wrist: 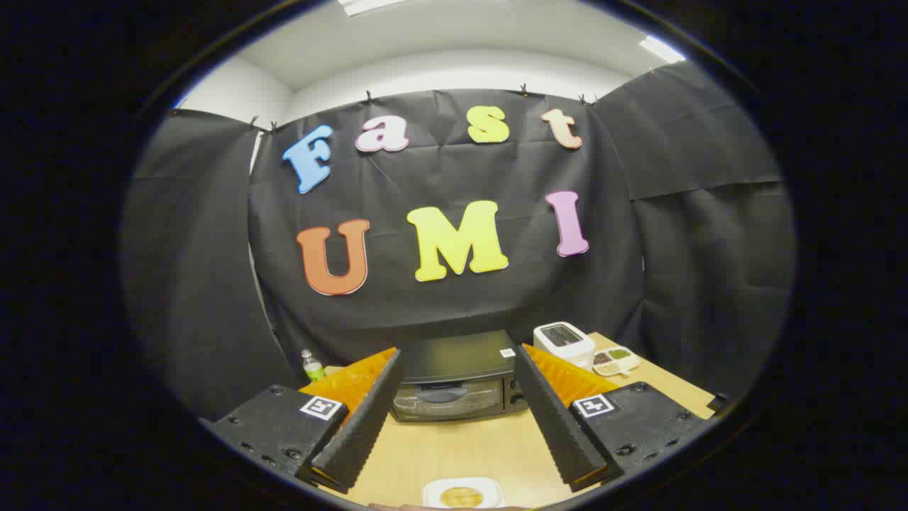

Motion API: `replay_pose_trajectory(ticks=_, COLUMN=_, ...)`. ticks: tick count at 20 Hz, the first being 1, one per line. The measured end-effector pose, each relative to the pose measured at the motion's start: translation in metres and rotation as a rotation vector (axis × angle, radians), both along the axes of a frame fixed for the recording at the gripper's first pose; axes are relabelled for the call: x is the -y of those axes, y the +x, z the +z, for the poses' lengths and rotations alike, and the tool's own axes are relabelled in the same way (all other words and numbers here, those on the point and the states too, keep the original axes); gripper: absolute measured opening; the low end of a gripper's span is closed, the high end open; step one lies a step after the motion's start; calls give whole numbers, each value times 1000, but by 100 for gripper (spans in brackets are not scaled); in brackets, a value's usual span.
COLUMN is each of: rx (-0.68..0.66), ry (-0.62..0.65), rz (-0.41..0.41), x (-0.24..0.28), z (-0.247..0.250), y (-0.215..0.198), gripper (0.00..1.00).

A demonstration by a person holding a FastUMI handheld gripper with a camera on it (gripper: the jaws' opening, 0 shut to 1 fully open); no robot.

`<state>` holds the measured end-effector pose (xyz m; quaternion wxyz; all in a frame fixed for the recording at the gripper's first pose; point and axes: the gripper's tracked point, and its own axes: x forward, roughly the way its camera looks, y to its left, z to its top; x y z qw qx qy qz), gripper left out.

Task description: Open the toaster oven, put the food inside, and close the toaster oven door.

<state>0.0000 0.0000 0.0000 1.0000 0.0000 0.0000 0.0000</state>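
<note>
The claw (454, 369) hangs above a light wooden desk (468, 447) with its two fingers (369, 419) spread wide and nothing between them but open air. Neither finger touches anything.

Beyond the fingertips, framed in the gap between them, a dark toaster oven (454, 383) stands at the far side of the desk against the booth's black cloth wall. Its glass door (443, 401) is upright and closed, with a curved handle (441, 392) across the upper part of it. On the oven's right end there seem to be control knobs, though the right finger partly hides them and they are too small to be sure of.

The food sits close in, below and between the bases of the fingers: a small white plate (462, 492) near the desk's front edge carries a round golden-brown item (461, 497), possibly a piece of bread or a pastry. It is well apart from the oven.

To the right of the oven, past the right finger, stand a white pop-up toaster (564, 343) and, just beside it, a divided white dish (616, 360) holding small portions of brown and green stuff. On the left, beyond the left finger, a small bottle with a green label (312, 365) stands near the desk's back corner.
</note>
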Motion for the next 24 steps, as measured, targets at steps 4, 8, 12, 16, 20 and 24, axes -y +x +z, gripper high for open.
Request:
replay_pose_trajectory(ticks=4, rx=27, ry=-35, rz=10, x=-6, z=2, y=-6, gripper=100)
replay_pose_trajectory(ticks=8, rx=53, ry=-29, rz=9, x=-8, z=9, y=-9, gripper=100)
replay_pose_trajectory(ticks=12, rx=36, ry=-42, rz=18, x=-12, z=3, y=-9, gripper=100)
replay_pose_trajectory(ticks=16, rx=44, ry=-61, rz=21, x=-15, z=2, y=-8, gripper=100)
replay_pose_trajectory(ticks=20, rx=41, ry=-79, rz=28, x=-21, z=-6, y=0, gripper=100)
replay_pose_trajectory(ticks=24, rx=53, ry=-108, rz=-10, x=-19, z=-11, y=16, gripper=100)
